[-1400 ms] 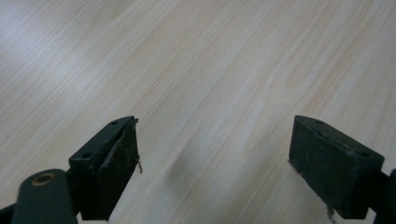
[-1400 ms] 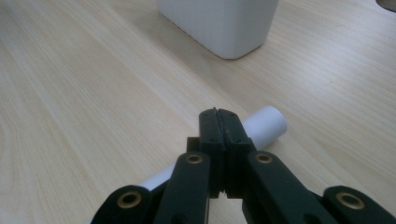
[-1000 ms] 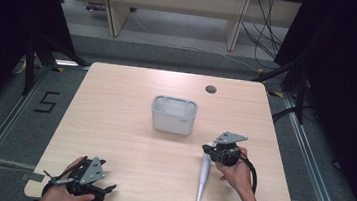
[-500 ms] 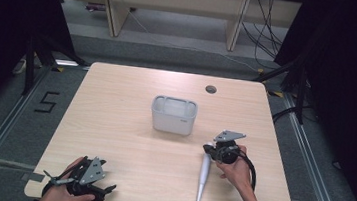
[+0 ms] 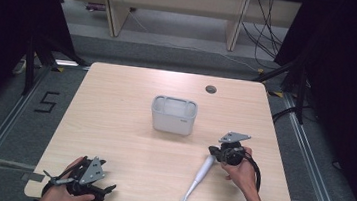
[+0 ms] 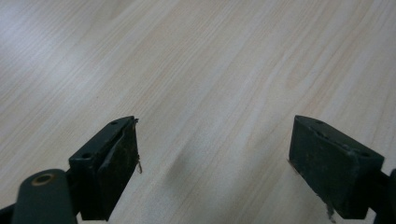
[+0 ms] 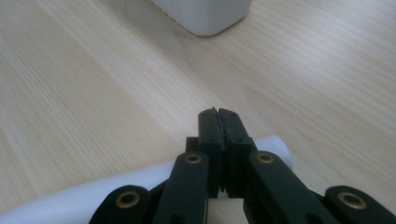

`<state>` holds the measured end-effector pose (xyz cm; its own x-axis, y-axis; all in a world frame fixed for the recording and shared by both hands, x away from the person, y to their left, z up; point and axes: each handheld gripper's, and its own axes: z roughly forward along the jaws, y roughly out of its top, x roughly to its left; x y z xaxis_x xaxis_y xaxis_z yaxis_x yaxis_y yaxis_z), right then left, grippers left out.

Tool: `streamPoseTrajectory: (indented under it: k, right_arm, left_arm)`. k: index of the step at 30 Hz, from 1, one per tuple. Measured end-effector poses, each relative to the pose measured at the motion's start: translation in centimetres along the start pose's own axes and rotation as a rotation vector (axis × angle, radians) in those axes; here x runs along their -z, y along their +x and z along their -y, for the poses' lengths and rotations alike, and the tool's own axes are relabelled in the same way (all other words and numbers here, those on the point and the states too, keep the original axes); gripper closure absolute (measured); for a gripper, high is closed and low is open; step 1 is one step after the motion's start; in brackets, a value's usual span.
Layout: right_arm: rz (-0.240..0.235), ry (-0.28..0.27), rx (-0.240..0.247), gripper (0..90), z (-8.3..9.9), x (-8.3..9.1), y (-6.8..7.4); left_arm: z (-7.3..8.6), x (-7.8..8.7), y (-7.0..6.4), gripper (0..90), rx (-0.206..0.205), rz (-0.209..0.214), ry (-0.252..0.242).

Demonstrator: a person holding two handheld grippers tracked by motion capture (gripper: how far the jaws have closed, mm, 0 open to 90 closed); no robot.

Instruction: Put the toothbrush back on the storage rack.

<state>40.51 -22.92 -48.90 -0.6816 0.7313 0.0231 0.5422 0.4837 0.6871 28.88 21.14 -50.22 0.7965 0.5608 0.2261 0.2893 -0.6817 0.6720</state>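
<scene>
A long white tapered tool lies slanted on the wooden table at the front right. Its thick end runs under my right gripper, whose jaws are pressed together with nothing between them. A white rectangular container stands at the table's middle; its lower corner sits just ahead of the right gripper. My left gripper rests at the front left corner in a hand. It is wide open over bare wood.
A round cable hole sits near the table's far edge. Beyond the table are wooden shelf legs and loose cables on the floor. The number 5 is marked on the floor at the left.
</scene>
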Motion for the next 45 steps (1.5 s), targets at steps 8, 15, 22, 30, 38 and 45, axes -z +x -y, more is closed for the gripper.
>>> streamPoseTrajectory:
  k: [8, 15, 22, 30, 38, 45]
  right_arm:
    - [0.010, 0.017, 0.000, 88.1, 0.8, 0.7, -0.1]
    - [0.025, 0.004, -0.005, 87.8, 1.6, 1.5, 0.0]
    - [0.023, 0.018, -0.006, 87.4, 2.1, 2.2, 0.2]
    - [0.027, 0.019, -0.023, 86.9, 2.9, 2.8, 0.5]
    - [0.035, 0.022, -0.020, 85.9, 3.7, 3.6, 1.0]
    - [0.041, 0.032, -0.016, 85.7, 4.1, 4.0, 1.7]
  left_arm:
    - [0.0, 0.0, 0.0, 15.3, 0.002, 0.000, -0.003]
    - [0.0, 0.0, 0.0, 15.3, 0.001, -0.001, -0.001]
    - [0.0, 0.0, 0.0, 15.3, 0.002, 0.001, -0.001]
    - [0.0, 0.1, 0.0, 15.3, 0.002, -0.002, -0.002]
    - [0.0, 0.1, 0.0, 15.3, 0.003, -0.003, -0.004]
    - [0.0, 0.1, 0.0, 15.4, 0.002, -0.003, -0.004]
